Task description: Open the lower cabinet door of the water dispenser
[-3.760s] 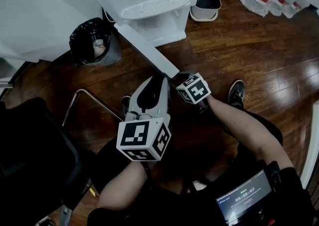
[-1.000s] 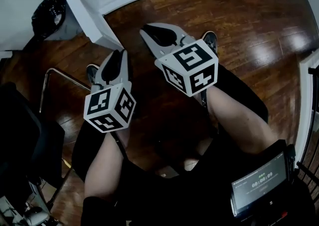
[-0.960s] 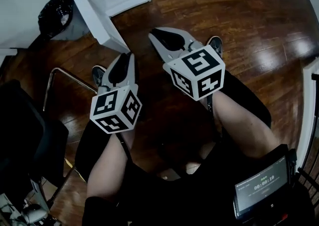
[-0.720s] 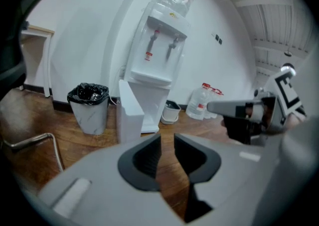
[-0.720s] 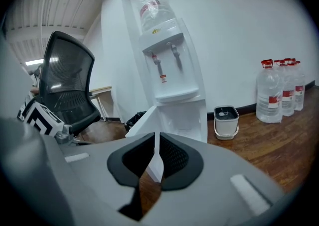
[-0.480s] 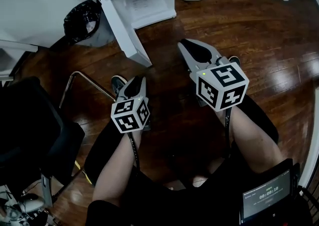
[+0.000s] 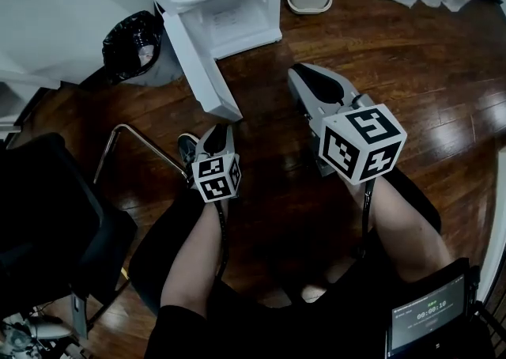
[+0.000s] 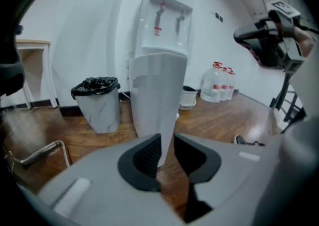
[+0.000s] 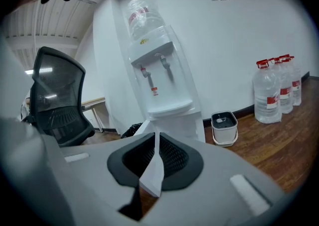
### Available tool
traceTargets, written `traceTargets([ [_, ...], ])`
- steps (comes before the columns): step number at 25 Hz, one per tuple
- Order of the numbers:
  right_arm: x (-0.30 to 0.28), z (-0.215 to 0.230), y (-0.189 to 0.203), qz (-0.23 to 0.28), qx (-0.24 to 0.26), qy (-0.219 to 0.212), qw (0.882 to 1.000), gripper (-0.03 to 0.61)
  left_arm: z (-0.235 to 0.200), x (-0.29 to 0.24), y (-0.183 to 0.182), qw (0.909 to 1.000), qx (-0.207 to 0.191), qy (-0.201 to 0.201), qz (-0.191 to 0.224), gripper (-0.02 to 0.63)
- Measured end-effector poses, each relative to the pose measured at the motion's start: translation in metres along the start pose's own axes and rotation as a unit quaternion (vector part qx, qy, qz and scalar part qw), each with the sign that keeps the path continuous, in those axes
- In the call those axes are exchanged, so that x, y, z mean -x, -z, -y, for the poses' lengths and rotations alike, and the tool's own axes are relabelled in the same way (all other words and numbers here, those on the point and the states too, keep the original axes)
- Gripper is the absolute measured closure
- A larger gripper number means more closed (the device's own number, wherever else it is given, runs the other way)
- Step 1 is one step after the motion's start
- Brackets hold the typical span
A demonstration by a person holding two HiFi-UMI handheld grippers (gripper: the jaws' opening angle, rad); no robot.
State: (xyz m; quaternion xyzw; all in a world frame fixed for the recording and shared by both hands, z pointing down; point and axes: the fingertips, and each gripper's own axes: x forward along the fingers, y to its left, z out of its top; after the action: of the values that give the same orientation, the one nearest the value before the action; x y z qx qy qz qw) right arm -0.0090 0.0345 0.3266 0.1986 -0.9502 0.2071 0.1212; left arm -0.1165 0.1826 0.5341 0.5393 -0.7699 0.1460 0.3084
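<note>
A few seconds ago I had the right gripper (image 7: 299, 73) up at the free edge of the cabinet door (image 7: 199, 65). It has since come back toward me and to the right, clear of the door. The left gripper (image 7: 217, 130) has dropped lower, toward the floor.

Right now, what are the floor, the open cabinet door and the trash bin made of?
Floor: wood or wood-look planks, glossy, with grain, seams and glare.
Cabinet door: likely white plastic, smooth, matte.
Trash bin: marble-patterned body, probably plastic, lined with a shiny black bag.
</note>
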Motion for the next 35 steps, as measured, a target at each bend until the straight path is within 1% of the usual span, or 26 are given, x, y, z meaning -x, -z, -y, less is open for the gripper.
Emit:
traceTargets([
  [2, -0.006, 0.006, -0.004, -0.002, -0.006, 0.001, 1.0, 0.546, -0.003, -0.009, 0.0, 0.9998, -0.018, 0.003, -0.001, 0.508],
  [4, -0.012, 0.009, -0.008, -0.005, -0.008, -0.001, 1.0, 0.546, -0.008, -0.017, 0.002, 0.9997, -0.022, 0.0, -0.004, 0.506],
  [6, -0.017, 0.009, -0.011, -0.008, -0.009, -0.007, 1.0, 0.546, -0.013, -0.025, 0.008, 0.9996, -0.025, -0.002, -0.014, 0.502],
  [10, -0.028, 0.013, -0.018, -0.009, -0.009, -0.012, 1.0, 0.548, -0.01, -0.038, 0.01, 0.9982, -0.051, 0.007, -0.03, 0.488],
  [19, -0.034, 0.03, -0.039, 0.001, -0.031, -0.014, 0.999, 0.551, 0.042, -0.07, -0.006, 0.9952, -0.075, 0.055, -0.031, 0.489],
  [22, -0.031, 0.039, -0.044, 0.005, -0.036, -0.012, 0.999, 0.551, 0.06, -0.083, -0.014, 0.9942, -0.079, 0.065, -0.034, 0.489],
  [28, -0.026, 0.064, -0.05, 0.007, -0.044, 0.003, 0.999, 0.554, 0.092, -0.115, -0.032, 0.9936, -0.075, 0.079, -0.028, 0.494],
  [35, -0.032, 0.092, -0.069, 0.023, -0.074, 0.017, 0.997, 0.555, 0.121, -0.159, -0.062, 0.9923, -0.07, 0.101, -0.018, 0.494],
])
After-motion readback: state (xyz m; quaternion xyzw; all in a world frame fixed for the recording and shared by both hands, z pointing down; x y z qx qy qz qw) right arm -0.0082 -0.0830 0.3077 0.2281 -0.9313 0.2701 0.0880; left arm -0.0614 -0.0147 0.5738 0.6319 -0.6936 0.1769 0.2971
